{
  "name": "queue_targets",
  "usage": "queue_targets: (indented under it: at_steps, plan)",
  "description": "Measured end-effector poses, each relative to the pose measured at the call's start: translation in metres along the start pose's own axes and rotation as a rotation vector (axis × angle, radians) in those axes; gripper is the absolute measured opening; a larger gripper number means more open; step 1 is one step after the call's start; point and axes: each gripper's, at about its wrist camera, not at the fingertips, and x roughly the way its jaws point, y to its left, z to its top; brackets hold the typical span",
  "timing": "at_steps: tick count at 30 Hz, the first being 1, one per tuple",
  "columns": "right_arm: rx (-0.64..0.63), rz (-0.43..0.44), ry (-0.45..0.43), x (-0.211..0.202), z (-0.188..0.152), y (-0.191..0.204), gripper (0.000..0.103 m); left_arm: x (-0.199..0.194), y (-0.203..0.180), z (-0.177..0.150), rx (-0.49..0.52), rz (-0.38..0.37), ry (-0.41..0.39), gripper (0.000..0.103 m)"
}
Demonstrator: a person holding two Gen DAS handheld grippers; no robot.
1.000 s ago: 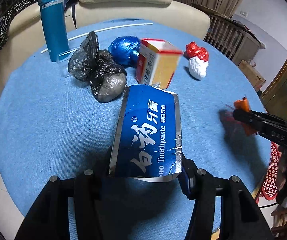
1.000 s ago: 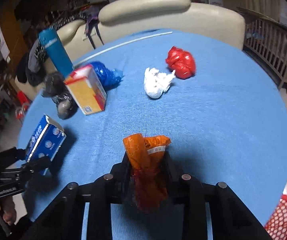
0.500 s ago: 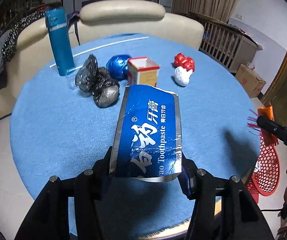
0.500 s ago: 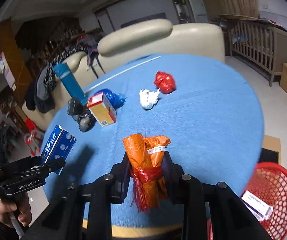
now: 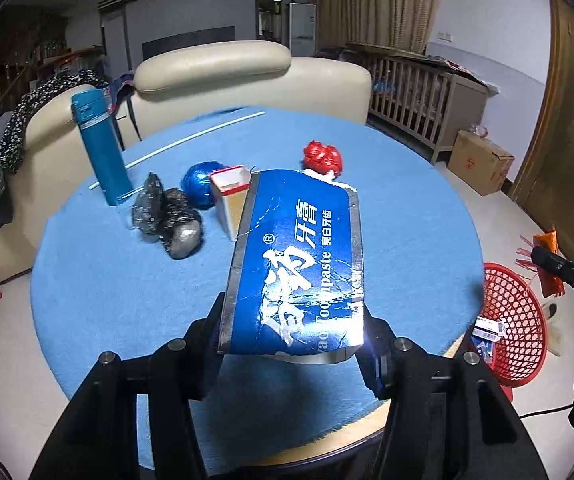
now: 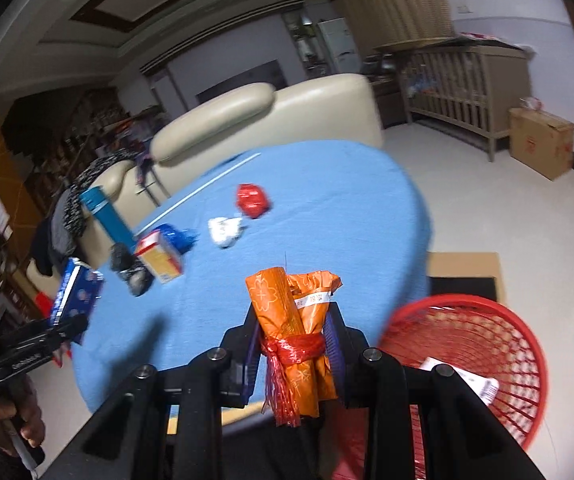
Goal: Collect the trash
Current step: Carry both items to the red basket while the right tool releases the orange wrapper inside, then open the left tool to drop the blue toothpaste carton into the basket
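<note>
blue toothpaste box point(image 5: 299, 264) upright, creased; orange wrapper bundle point(image 6: 293, 320) red-tied; red mesh basket point(image 6: 475, 364) on floor.

table point(image 5: 407, 216): blue cloth | on it: flask point(image 5: 101, 148), black bags point(image 5: 167, 220), carton point(image 5: 231, 196), red wad point(image 5: 322, 156), possibly a rod point(image 5: 191, 138)

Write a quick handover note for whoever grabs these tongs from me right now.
Left tongs: shut on the blue toothpaste box, held above the table edge.
Right tongs: shut on the orange wrapper bundle, near the red basket on the floor.
Done: the basket already holds a small white packet.
Left: drop both held items in the basket, then collect from the blue table the black bags, blue wad, yellow carton, red wad and white wad. The teal bottle probably is not trash.
</note>
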Motion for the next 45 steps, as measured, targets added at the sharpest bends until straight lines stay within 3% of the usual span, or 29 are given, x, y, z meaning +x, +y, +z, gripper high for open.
queue_targets:
  at_steps: [7,15,23,30,33,35,36,45]
  plan:
    - [0.126,-0.104,-0.003,-0.013,-0.02,-0.072,0.032,0.013,-0.033,-0.003,0.067,-0.031,0.036,0.058]
    - [0.234,-0.154,0.021,-0.014,-0.045,-0.128,0.032,0.017,-0.106,0.005,0.206,-0.102,0.044,0.058]
    - [0.239,-0.185,0.081,-0.002,-0.061,-0.143,0.032,0.026,-0.181,0.012,0.331,-0.194,0.054,0.058]
    - [0.234,-0.208,0.15,0.014,-0.07,-0.147,0.032,0.025,-0.194,0.011,0.393,-0.231,0.053,0.058]
    - [0.26,-0.229,0.176,0.019,-0.072,-0.153,0.037,0.026,-0.192,0.011,0.408,-0.238,0.053,0.058]
    - [0.288,-0.238,0.167,0.016,-0.073,-0.159,0.068,0.026,-0.193,0.011,0.415,-0.24,0.052,0.058]
    - [0.299,-0.235,0.151,0.012,-0.073,-0.161,0.071,0.026,-0.195,0.011,0.417,-0.243,0.053,0.058]
    - [0.36,-0.24,0.016,-0.027,-0.057,-0.172,0.071,0.041,-0.223,0.007,0.462,-0.273,0.09,0.058]
